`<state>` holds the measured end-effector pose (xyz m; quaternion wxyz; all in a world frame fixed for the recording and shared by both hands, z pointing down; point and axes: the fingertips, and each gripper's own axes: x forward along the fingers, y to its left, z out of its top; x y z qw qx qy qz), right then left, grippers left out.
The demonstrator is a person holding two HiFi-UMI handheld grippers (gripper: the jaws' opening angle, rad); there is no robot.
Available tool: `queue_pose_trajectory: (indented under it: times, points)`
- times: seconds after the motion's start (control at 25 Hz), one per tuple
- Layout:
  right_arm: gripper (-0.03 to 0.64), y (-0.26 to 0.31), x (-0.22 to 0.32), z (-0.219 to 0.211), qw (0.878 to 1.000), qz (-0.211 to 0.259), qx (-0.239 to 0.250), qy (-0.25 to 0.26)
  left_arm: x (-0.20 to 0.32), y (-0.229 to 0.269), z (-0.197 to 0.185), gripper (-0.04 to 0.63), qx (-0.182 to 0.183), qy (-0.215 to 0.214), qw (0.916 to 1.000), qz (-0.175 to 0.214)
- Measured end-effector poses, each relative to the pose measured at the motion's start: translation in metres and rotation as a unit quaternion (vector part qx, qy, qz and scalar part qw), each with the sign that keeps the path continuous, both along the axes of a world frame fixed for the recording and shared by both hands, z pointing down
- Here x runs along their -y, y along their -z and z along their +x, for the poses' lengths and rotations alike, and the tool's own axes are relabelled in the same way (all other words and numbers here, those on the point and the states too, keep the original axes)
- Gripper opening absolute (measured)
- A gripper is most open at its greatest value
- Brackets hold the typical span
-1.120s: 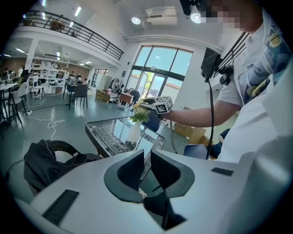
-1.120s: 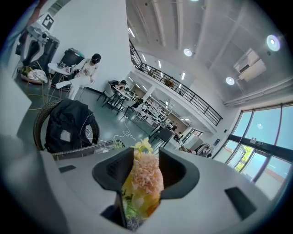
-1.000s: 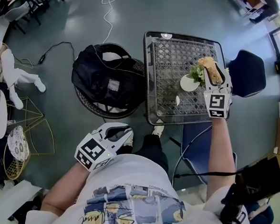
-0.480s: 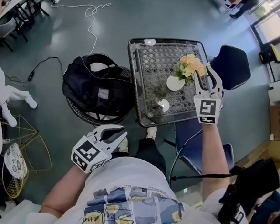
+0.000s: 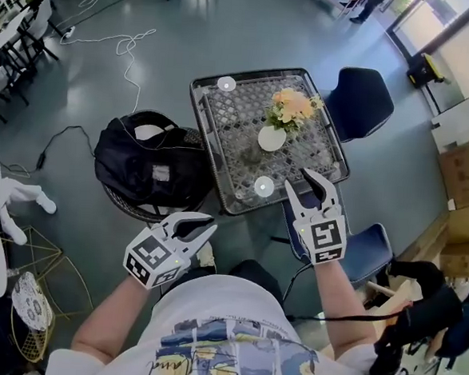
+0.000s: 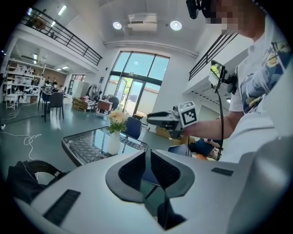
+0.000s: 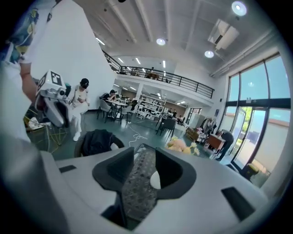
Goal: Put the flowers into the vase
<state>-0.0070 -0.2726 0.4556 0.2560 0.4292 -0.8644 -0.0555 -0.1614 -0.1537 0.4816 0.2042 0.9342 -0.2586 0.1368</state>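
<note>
My right gripper (image 7: 144, 157) has its jaws apart, with nothing held between them. Through the gap I see the mesh table (image 7: 137, 183) running away from me. The flowers (image 7: 179, 145) show just above the right jaw. A white object (image 7: 155, 180) on the table beside that jaw cannot be identified. A black bag (image 7: 98, 140) sits to the left.
</note>
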Motion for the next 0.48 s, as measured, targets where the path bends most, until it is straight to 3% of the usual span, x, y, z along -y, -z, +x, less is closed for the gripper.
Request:
queue_pose_trajectory:
  times: [0.24, 0.48]
  points:
    - [0.102, -0.038, -0.083, -0.010, 0.991, -0.112, 0.055, 0.041, -0.018, 0.007, 0.030, 0.029, 0.010, -0.019, 0.9997, 0.008]
    - [0.034, -0.048, -0.167, 0.013, 0.983, -0.159, 0.081, 0.040, -0.054, 0.018, 0.077, 0.012, 0.030, -0.049, 0.9981, 0.022]
